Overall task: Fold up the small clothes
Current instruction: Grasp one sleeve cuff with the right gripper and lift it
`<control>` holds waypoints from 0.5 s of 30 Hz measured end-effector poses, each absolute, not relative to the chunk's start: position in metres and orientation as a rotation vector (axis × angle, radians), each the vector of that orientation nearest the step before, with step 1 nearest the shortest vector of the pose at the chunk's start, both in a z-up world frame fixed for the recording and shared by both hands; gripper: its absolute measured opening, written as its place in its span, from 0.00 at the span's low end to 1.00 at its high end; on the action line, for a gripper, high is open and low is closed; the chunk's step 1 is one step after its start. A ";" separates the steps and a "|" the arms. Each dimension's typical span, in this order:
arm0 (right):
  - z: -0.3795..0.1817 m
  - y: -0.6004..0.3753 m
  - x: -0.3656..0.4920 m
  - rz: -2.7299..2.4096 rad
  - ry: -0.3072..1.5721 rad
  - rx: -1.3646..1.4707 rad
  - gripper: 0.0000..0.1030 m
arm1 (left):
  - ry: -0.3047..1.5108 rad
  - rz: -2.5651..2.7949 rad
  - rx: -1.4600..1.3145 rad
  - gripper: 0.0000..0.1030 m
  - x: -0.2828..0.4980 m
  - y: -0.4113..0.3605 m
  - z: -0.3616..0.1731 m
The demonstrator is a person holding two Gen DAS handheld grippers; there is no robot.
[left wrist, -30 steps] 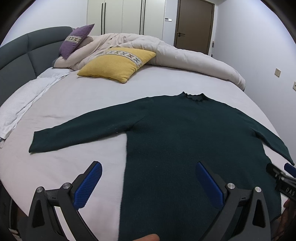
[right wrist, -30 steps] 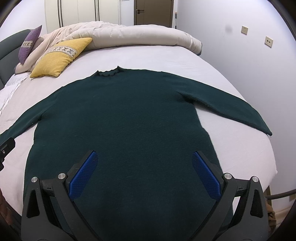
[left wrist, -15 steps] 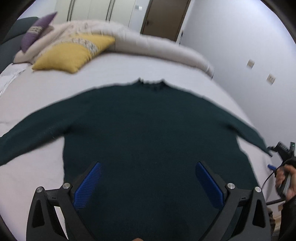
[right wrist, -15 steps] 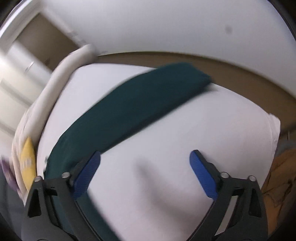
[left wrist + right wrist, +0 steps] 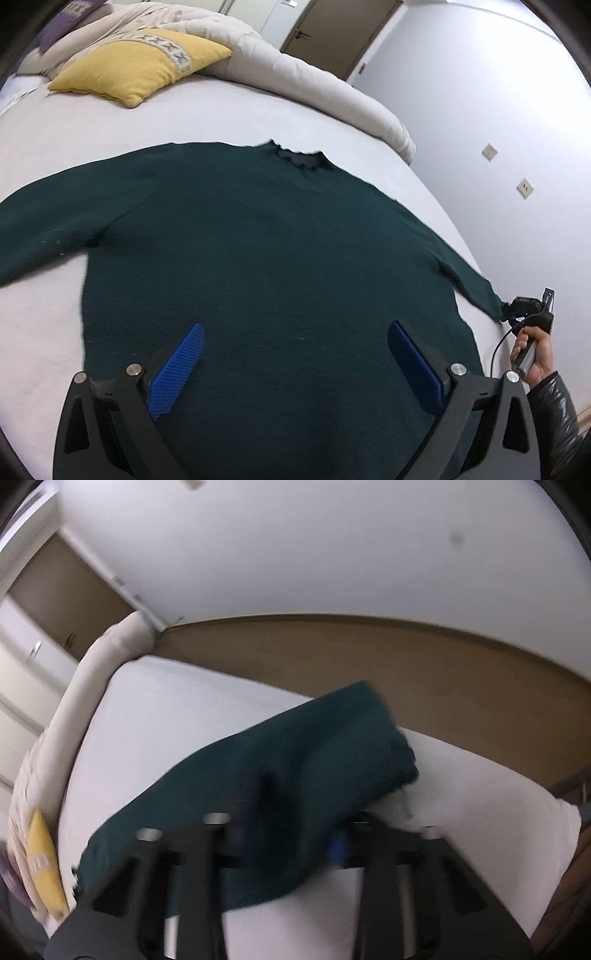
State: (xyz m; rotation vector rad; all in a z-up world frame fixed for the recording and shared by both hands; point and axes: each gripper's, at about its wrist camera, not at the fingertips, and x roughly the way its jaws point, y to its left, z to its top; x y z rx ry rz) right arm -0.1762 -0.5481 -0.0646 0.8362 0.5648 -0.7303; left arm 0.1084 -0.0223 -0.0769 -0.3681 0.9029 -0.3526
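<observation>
The green sweater [image 5: 258, 266] lies flat across the bed [image 5: 221, 118], filling mid-frame, no fold made yet. The right tool [image 5: 291, 834] is clamped on the right sleeve's cuff [image 5: 325, 746]; the left tool [image 5: 295, 365] hovers, jaws apart, over the hem.

The left gripper [image 5: 293, 369] hangs low with its blue pads [image 5: 177, 371] wide apart and nothing between them. Far off to the side, a hand [image 5: 532, 350] holds the right gripper [image 5: 291, 834], whose jaws are pinched shut on the sleeve end [image 5: 332, 746].
</observation>
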 end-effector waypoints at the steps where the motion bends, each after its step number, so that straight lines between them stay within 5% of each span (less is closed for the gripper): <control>1: -0.057 -0.537 -0.167 -0.700 0.563 0.810 0.07 | 0.897 -0.350 -0.388 0.97 0.107 -0.014 -0.076; 9: 0.005 -0.327 0.002 -0.212 0.650 0.447 0.07 | 0.823 -0.281 -0.500 0.94 0.108 0.038 -0.068; 15: -0.039 -0.156 0.083 0.053 0.799 0.216 0.12 | 0.827 -0.230 -0.526 0.94 0.118 0.065 -0.075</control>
